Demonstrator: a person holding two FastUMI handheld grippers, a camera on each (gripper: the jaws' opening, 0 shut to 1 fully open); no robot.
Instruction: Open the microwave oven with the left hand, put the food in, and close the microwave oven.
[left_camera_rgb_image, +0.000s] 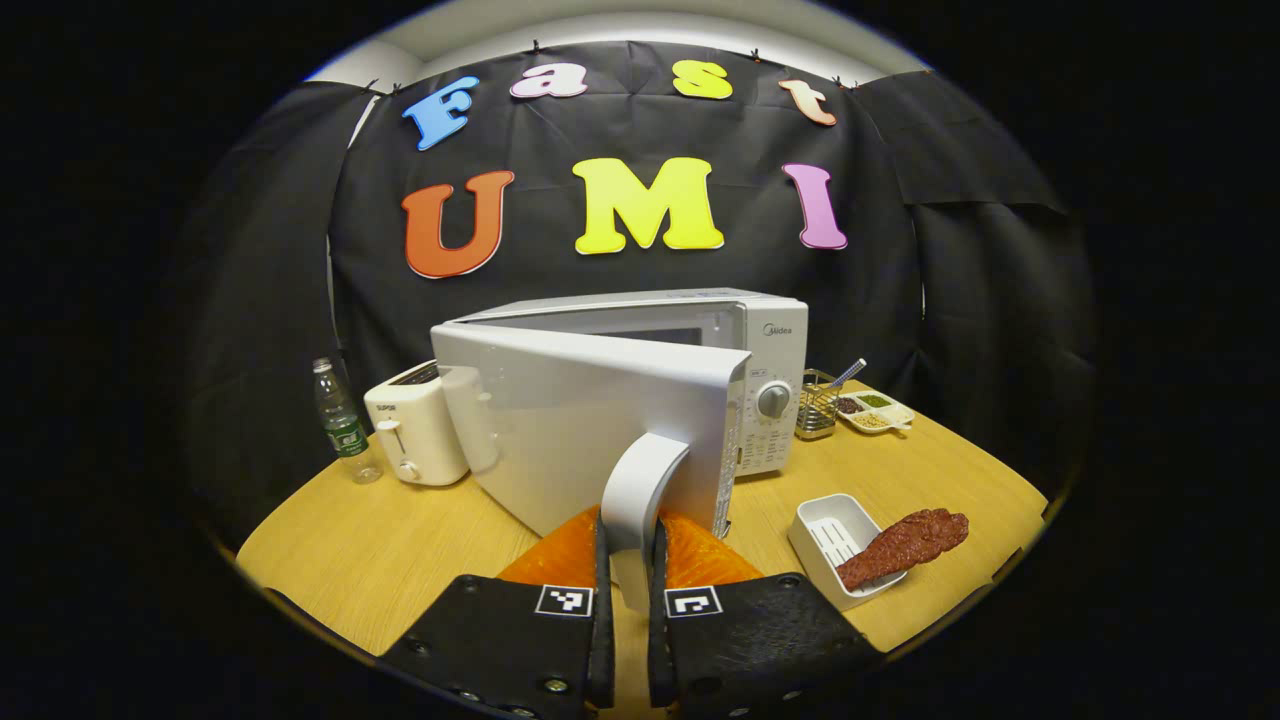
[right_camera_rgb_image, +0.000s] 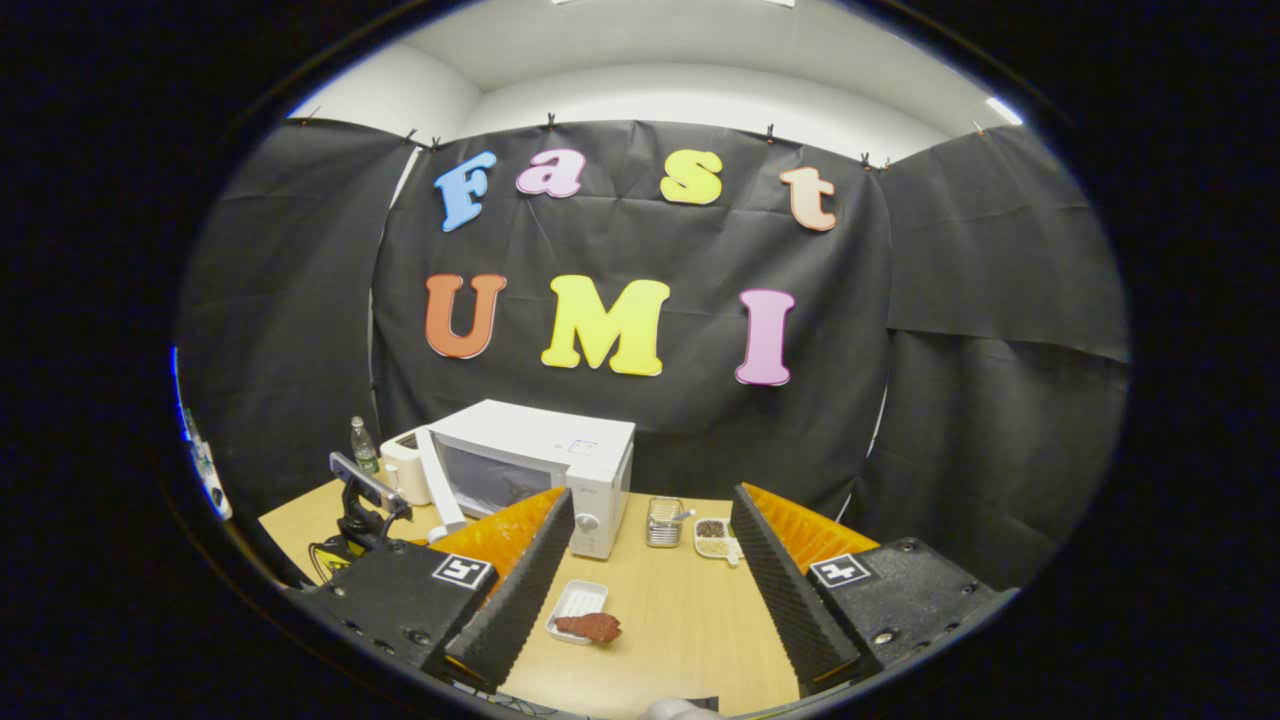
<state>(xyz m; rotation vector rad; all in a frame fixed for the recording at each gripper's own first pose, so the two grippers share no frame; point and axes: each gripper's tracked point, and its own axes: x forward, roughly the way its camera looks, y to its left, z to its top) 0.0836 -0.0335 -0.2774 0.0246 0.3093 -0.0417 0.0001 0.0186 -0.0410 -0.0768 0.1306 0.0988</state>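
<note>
Swinging the microwave door (left_camera_rgb_image: 590, 420) open by its handle (left_camera_rgb_image: 640, 490), pinched between the left gripper (left_camera_rgb_image: 630, 575) fingers.
Hold the pinch and follow the hinge's arc, not a straight pull. The right gripper view adds the right gripper (right_camera_rgb_image: 645, 590), jaws wide and empty, above the meat (right_camera_rgb_image: 590, 627) on its white tray (right_camera_rgb_image: 575, 600) before the microwave (right_camera_rgb_image: 540, 460).

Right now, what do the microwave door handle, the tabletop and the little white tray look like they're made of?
Microwave door handle: probably moulded plastic, smooth pale satin, with the left claw shut on it. Tabletop: wood or wood-look laminate, light grain lines, matte. White tray: likely plastic, glossy with a ribbed floor; the reddish-brown food lies across its rim.
</note>
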